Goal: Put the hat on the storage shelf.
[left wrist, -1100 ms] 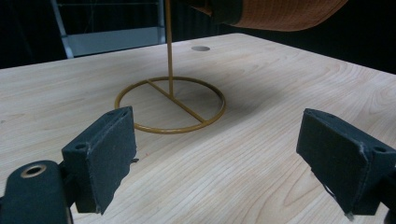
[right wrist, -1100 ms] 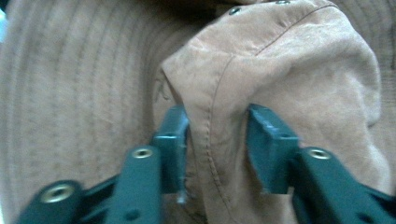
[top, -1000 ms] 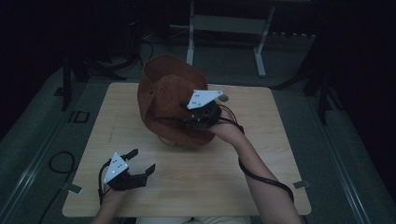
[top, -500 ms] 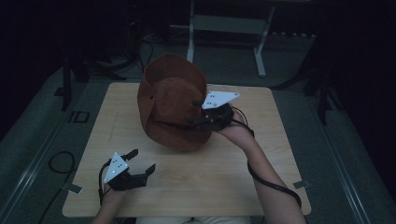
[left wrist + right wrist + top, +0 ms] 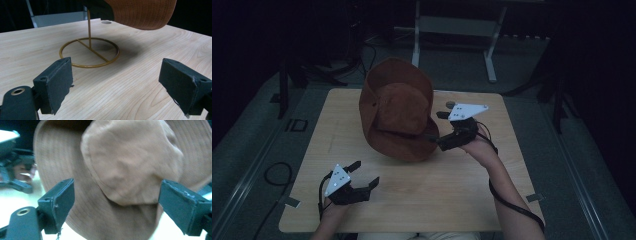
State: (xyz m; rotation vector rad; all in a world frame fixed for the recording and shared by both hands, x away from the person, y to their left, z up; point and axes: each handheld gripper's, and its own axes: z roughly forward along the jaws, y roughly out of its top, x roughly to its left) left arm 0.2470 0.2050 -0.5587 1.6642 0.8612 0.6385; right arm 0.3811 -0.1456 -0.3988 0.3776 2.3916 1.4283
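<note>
High view: a brown brimmed hat (image 5: 398, 114) sits tilted at centre frame over my wooden table (image 5: 472, 185). My right tongs (image 5: 437, 142), right of centre, point at the hat's lower brim with jaws spread wide; contact cannot be told. My left tongs (image 5: 364, 176), lower left, rest near the table's front edge, jaws apart and empty. Left gripper view: a gold wire stand (image 5: 89, 51) rises beneath the hat, upper centre.
</note>
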